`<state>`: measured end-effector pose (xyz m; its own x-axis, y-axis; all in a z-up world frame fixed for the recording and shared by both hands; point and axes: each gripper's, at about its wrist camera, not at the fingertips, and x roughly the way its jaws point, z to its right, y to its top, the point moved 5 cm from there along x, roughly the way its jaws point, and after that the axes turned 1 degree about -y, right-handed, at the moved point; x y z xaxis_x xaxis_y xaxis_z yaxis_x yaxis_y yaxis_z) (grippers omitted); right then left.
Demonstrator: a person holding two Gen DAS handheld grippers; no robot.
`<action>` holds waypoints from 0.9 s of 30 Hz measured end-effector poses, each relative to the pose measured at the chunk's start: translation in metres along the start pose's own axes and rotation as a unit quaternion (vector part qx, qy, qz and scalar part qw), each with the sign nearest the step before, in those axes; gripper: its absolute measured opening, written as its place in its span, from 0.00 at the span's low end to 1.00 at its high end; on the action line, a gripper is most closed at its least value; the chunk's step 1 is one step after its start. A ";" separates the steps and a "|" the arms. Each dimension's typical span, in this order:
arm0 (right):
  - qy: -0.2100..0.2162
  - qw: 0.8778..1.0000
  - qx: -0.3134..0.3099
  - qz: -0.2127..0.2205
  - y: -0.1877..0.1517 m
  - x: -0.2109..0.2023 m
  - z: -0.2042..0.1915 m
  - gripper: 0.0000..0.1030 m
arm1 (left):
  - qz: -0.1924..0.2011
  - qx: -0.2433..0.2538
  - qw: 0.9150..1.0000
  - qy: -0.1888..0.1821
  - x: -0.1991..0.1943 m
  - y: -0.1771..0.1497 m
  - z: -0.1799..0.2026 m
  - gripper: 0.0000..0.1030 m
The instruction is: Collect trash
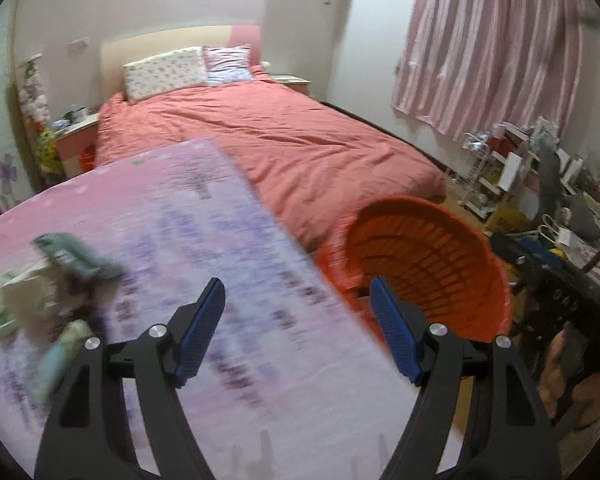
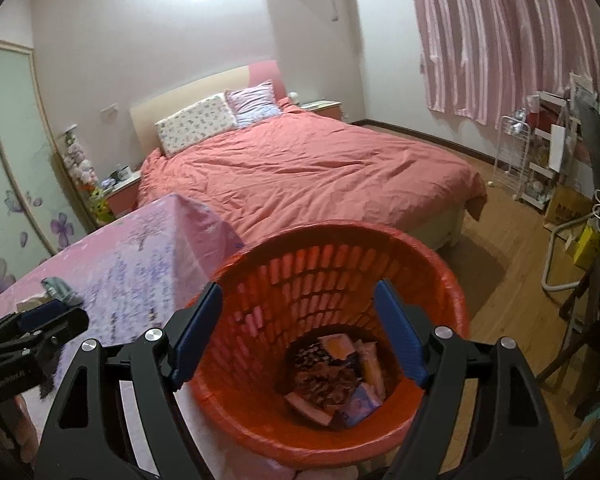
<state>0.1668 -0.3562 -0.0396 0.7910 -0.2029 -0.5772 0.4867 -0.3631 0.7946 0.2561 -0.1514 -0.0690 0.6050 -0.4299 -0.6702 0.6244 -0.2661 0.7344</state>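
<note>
My left gripper (image 1: 298, 300) is open and empty over the table with the pink-purple cloth (image 1: 204, 264). Crumpled trash, green and white wrappers (image 1: 52, 276), lies on the cloth at the left, blurred. The orange slatted basket (image 1: 432, 264) stands off the table's right edge. My right gripper (image 2: 300, 308) is open and empty above the basket's (image 2: 340, 240) mouth. Several wrappers and packets (image 2: 336, 376) lie on its bottom. The left gripper (image 2: 32, 328) shows at the left edge of the right wrist view, near a green wrapper (image 2: 58, 288).
A bed with a salmon cover (image 2: 300, 176) fills the room behind the table. Wooden floor (image 2: 500, 272) lies right of the basket. A white rack (image 2: 532, 160), a chair and clutter stand at the right under pink curtains (image 2: 500, 40). A nightstand (image 2: 120, 188) is left of the bed.
</note>
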 end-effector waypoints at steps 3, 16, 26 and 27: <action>0.019 1.000 -0.015 -0.009 -0.006 0.000 -0.024 0.75 | 0.004 -0.010 0.999 0.035 -0.017 -0.010 -0.038 0.71; 0.104 0.986 -0.108 -0.068 -0.055 0.006 -0.145 0.74 | -0.044 -0.080 0.987 0.133 -0.042 -0.062 -0.183 0.58; 0.185 0.970 -0.115 -0.107 -0.077 0.006 -0.214 0.65 | -0.063 -0.048 0.988 0.132 -0.023 -0.070 -0.184 0.42; 0.198 0.966 -0.117 -0.115 -0.081 0.007 -0.223 0.63 | -0.063 -0.048 0.988 0.131 -0.025 -0.070 -0.185 0.38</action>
<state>0.2155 -0.1257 -0.0655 0.7091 0.2401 -0.6630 0.7005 -0.1328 0.7012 0.2887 0.0373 -0.1235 0.6188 -0.1580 -0.7695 0.7393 -0.2142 0.6384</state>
